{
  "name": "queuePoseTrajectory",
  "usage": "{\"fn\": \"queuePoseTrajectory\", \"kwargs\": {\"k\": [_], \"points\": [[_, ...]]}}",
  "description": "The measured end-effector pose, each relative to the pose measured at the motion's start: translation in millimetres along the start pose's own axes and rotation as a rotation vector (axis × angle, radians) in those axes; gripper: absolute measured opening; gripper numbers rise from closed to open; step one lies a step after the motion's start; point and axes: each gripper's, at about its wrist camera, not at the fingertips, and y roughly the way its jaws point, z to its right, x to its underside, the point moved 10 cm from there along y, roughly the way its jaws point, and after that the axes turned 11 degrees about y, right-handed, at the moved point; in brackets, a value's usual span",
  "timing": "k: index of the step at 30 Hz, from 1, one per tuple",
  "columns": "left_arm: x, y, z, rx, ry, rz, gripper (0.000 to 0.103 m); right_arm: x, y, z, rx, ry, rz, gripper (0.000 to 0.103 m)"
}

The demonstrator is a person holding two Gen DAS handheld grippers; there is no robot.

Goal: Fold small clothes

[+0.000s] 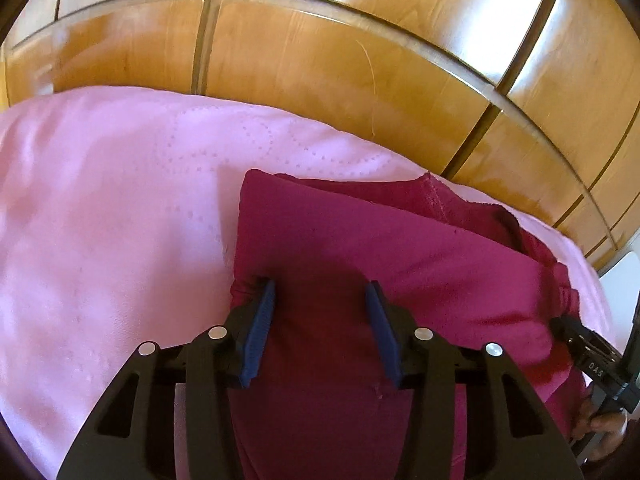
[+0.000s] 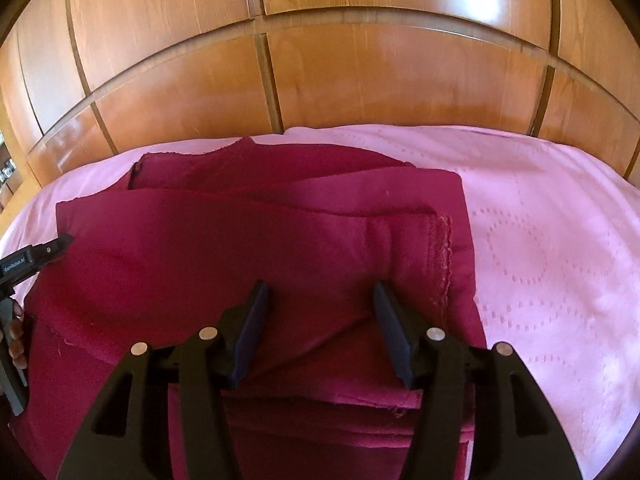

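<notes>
magenta garment [image 2: 224, 248] judged soft, light, floppy; hemmed edge [image 2: 442, 256] at 1 o'clock best pinched. left gripper [image 1: 320, 304], right gripper [image 2: 320, 300] spread, nothing held.

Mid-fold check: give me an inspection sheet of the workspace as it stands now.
Surface: pink quilted bedspread, smooth, with a dotted pattern.
Job's things: one maroon garment, partly folded into layers, with a stitched hem along its right edge.
Clutter: nothing seen.
Grippers: left gripper open, its fingers over the garment's near left part; right gripper open over the garment near the hem. Neither pinches cloth. Each shows at the edge of the other's view.
Cables: nothing seen.
Surroundings: glossy wooden panels behind the bed, with glare in the left wrist view; a white object at that view's right edge, too cut off to name.
</notes>
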Motion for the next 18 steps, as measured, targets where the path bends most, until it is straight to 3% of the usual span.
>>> {"fn": "queuePoseTrajectory", "kwargs": {"k": [2, 4, 6, 9, 12, 18], "points": [[-1.1, -12.2, 5.6, -0.045, 0.031, -0.006, 0.048, -1.9, -1.0, 0.0, -0.002, 0.003, -0.006, 0.055], [0.0, -34.8, 18.4, -0.069, 0.084, 0.028, 0.056, -4.5, -8.2, -1.1, -0.012, 0.012, -0.033, 0.057], [5.6, -55.9, 31.5, -0.040, 0.114, 0.073, 0.063, -7.4, -22.0, 0.3, -0.058, 0.062, -0.049, 0.059], [23.1, -74.7, 48.5, 0.011, 0.146, 0.087, 0.064, -9.0, -52.2, 19.4, -0.145, 0.197, -0.042, 0.057], [38.5, -75.1, 53.4, 0.007, 0.171, 0.071, 0.064, 0.0, -63.0, 38.9, -0.164, 0.272, -0.056, 0.045], [49.0, -56.2, 44.3, 0.025, 0.103, 0.013, 0.064, 9.1, -52.1, 46.5, -0.152, 0.306, -0.090, 0.037]]}}
